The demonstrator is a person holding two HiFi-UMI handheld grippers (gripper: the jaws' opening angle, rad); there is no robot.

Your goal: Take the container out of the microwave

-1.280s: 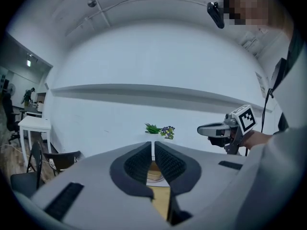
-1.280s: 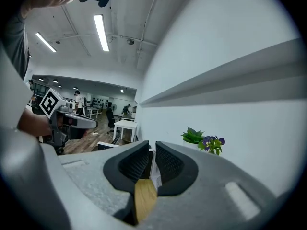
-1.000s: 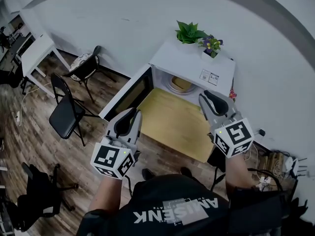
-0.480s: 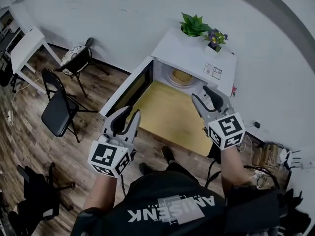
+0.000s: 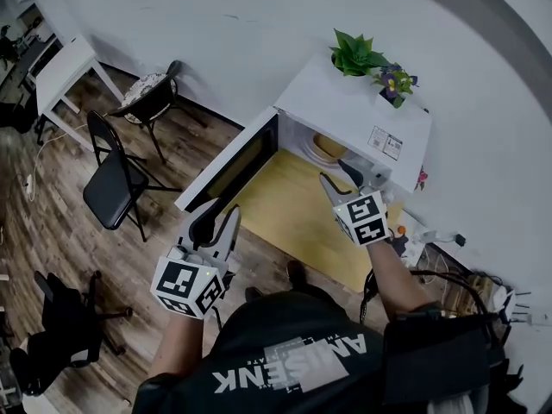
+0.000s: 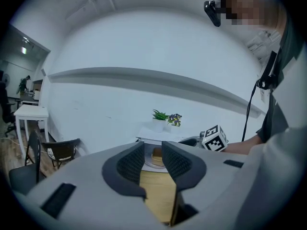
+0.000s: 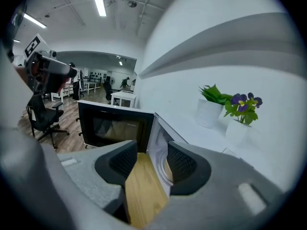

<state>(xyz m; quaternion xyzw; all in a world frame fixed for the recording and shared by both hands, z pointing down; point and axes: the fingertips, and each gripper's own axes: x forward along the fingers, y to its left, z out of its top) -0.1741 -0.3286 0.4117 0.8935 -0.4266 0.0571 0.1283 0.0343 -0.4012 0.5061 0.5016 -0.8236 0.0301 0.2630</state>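
The white microwave (image 5: 354,110) stands on a wooden table (image 5: 293,222) with its door (image 5: 233,166) swung open to the left. Inside, a pale round container (image 5: 326,147) holds something yellowish. My right gripper (image 5: 338,175) is at the mouth of the oven, just in front of the container. Its jaws are opening and nothing is between them. My left gripper (image 5: 217,221) hangs lower, in front of the door's outer end, open and empty. In the left gripper view the container (image 6: 156,155) shows through the gap between the jaws. The right gripper view looks past the door (image 7: 115,126) into the oven.
A green plant (image 5: 358,54) and a purple-flowered pot (image 5: 395,80) stand on top of the microwave. Black chairs (image 5: 116,179) and a white side table (image 5: 65,72) are on the wooden floor to the left. Cables (image 5: 466,274) lie right of the table.
My right gripper has dropped and gone forward to the microwave's opening, and its jaws have spread apart. The left gripper has sunk a little near the door.
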